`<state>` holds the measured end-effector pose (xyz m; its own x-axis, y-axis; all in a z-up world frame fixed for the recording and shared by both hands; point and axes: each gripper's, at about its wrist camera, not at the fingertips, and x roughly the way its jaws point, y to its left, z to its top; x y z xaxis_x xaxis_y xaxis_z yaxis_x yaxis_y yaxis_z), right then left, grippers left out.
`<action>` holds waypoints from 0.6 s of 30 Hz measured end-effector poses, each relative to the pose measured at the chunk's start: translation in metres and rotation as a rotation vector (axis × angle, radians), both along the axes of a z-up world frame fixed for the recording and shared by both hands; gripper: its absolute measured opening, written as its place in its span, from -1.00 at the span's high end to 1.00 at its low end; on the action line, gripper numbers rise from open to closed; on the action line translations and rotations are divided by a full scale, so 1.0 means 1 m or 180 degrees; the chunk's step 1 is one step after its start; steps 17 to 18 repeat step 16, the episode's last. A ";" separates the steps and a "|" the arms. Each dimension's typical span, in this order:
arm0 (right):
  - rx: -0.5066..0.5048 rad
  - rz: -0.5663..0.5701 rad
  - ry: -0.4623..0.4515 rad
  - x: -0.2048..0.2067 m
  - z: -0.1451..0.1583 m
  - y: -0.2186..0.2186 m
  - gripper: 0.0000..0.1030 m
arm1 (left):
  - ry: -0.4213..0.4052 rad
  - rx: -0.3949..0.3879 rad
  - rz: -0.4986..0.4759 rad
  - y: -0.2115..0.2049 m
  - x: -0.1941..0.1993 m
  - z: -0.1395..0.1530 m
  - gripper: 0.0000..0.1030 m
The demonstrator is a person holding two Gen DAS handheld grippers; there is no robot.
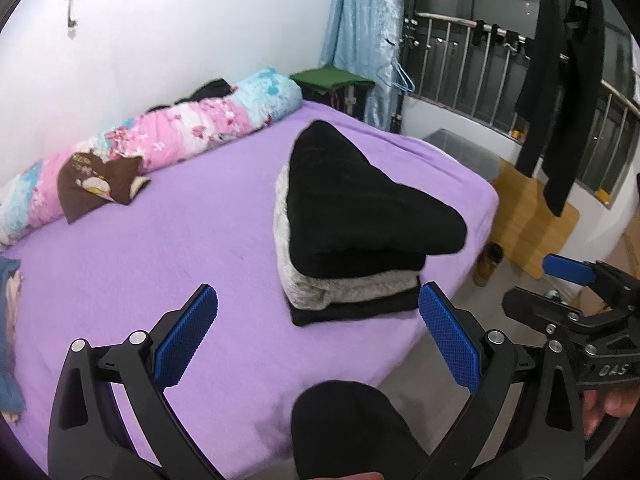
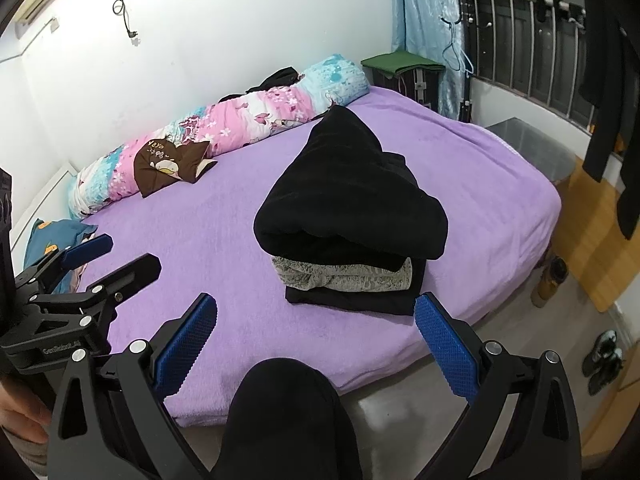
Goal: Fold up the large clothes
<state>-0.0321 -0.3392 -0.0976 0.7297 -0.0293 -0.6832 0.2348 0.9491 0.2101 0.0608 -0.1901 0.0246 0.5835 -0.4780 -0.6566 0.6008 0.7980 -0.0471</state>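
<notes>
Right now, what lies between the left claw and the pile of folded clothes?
Only bare purple bedsheet; the left claw, open, is short of the pile of folded clothes. The left wrist view shows this.

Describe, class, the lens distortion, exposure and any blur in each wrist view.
Left wrist view: fisheye bends the window railing, corners vignette black, the wall looks washed out. Right wrist view: the same curving at the bed edge, the black folded stack loses detail in shadow; no obvious motion blur.
</notes>
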 end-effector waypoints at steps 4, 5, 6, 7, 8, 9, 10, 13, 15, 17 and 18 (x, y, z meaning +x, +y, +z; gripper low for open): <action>0.0007 0.0001 0.0016 0.000 0.000 0.000 -0.90 | 0.0031 -0.0013 -0.0003 0.001 0.001 0.001 -0.88; 0.0005 -0.0001 0.0013 0.000 0.000 0.000 -0.90 | 0.0022 -0.0004 -0.0007 0.001 0.001 0.001 -0.88; 0.0000 -0.0004 0.0014 0.000 0.000 0.000 -0.90 | 0.0005 0.0015 -0.0011 0.002 0.001 0.001 -0.88; -0.0013 -0.0006 0.0018 0.000 0.001 0.000 -0.90 | 0.0002 0.0022 -0.0009 0.001 0.001 0.001 -0.88; -0.0024 -0.0007 0.0017 0.000 0.001 0.000 -0.90 | 0.0007 0.0019 -0.0024 0.001 0.001 0.001 -0.88; -0.0021 -0.0004 0.0014 0.000 0.001 0.000 -0.90 | 0.0050 -0.0002 -0.0061 0.001 0.002 0.001 -0.88; -0.0005 -0.0006 0.0012 0.000 0.002 -0.001 -0.90 | 0.0110 -0.0015 -0.0085 0.001 0.004 0.000 -0.88; -0.0006 -0.0013 0.0005 0.000 0.003 0.001 -0.90 | 0.0132 0.0005 -0.0048 0.001 0.004 -0.001 -0.88; 0.0006 -0.0012 0.0002 0.000 0.003 0.000 -0.90 | 0.0139 -0.0009 -0.0043 0.002 0.005 0.000 -0.88; 0.0012 -0.0020 0.0001 0.001 0.003 -0.001 -0.90 | 0.0135 -0.0012 -0.0043 0.002 0.005 0.001 -0.88; 0.0012 -0.0020 0.0001 0.001 0.003 -0.001 -0.90 | 0.0135 -0.0012 -0.0043 0.002 0.005 0.001 -0.88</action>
